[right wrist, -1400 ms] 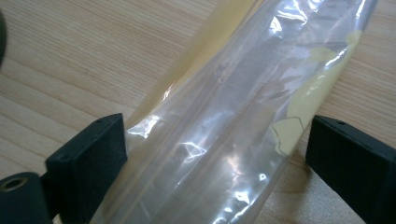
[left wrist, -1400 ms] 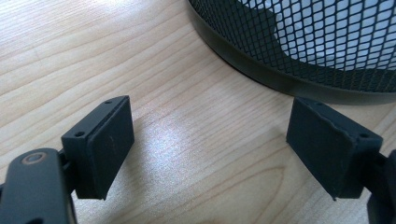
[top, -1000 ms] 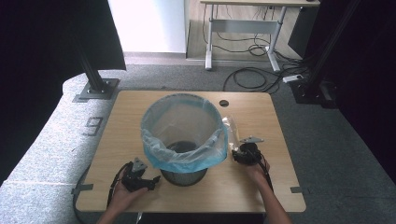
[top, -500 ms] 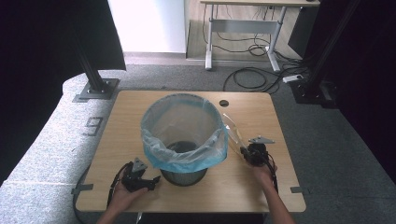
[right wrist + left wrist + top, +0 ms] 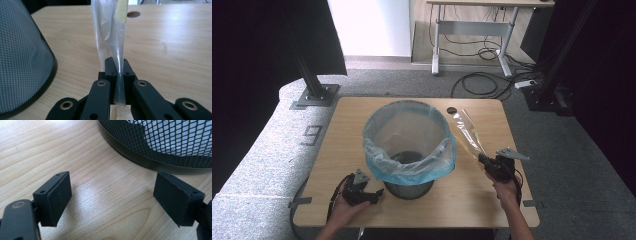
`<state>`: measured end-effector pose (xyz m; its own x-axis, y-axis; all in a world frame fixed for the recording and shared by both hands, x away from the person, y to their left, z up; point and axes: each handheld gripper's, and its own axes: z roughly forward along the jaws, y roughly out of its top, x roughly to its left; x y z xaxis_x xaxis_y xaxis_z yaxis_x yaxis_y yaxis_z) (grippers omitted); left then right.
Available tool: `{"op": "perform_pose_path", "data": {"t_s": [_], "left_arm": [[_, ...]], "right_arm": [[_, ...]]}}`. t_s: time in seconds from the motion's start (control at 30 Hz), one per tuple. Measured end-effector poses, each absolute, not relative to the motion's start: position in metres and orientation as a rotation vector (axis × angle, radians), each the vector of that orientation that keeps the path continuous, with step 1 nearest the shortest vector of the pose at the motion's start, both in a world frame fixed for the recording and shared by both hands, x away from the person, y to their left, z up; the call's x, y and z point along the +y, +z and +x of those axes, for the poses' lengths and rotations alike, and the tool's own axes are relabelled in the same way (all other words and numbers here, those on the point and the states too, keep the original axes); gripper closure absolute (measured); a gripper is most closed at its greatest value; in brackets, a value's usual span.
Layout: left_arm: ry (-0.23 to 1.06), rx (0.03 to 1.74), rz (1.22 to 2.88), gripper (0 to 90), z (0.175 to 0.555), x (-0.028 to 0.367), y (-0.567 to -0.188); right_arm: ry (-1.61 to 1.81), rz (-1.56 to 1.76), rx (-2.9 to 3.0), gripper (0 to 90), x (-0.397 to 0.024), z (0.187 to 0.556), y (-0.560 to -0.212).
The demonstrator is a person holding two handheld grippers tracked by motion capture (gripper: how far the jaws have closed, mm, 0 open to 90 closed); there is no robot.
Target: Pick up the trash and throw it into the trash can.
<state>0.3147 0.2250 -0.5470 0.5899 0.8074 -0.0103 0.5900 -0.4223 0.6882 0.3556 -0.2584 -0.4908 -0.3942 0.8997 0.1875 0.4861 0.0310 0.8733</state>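
High view: wooden table (image 5: 362, 125) on grey carpet. Near the middle, black mesh bin (image 5: 409, 187) lined with a blue liner (image 5: 412, 170), folded over the rim and hanging down outside. Small dark disc (image 5: 451, 110) on the tabletop just behind the bin's right side. Right of the bin, a clear plastic bag (image 5: 467, 132), long and narrow, stretched from near the disc down to the right gripper (image 5: 484, 161). Right gripper near the table's right front, held in a hand (image 5: 507, 189), jaws pinched on the bag's near end. Left gripper (image 5: 374, 196) low at the left front, just beside the bin's base, held in the other hand (image 5: 343, 210). Beyond the table, a desk frame (image 5: 472, 30) and loose cables (image 5: 482, 82) on the floor.

Left gripper view: left gripper (image 5: 112, 200) spread wide, jaws well apart with bare wood between, nothing held. Mesh bin (image 5: 160, 142) curving across the top right, its solid base ring resting on the table (image 5: 50, 145), close ahead of the right-hand jaw.

Right gripper view: right gripper (image 5: 117, 68) clamped on the bag (image 5: 110, 30), film squeezed into a thin strip between the jaws and rising wider toward the top edge; a yellowish patch near the bag's upper part. Bin (image 5: 22, 57) at the left, apart from the bag. Dark disc (image 5: 133, 14) on the table (image 5: 175, 45) beyond.
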Motion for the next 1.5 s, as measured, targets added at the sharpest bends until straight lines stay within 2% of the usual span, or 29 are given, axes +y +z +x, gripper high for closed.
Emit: {"op": "perform_pose_path", "data": {"t_s": [1.5], "left_arm": [[0.42,1.093,2.168,14.6,0.315,0.225,-0.547]], "right_arm": [[1.508,1.197,1.763,87.0,-0.265,0.325,-0.427]]}}
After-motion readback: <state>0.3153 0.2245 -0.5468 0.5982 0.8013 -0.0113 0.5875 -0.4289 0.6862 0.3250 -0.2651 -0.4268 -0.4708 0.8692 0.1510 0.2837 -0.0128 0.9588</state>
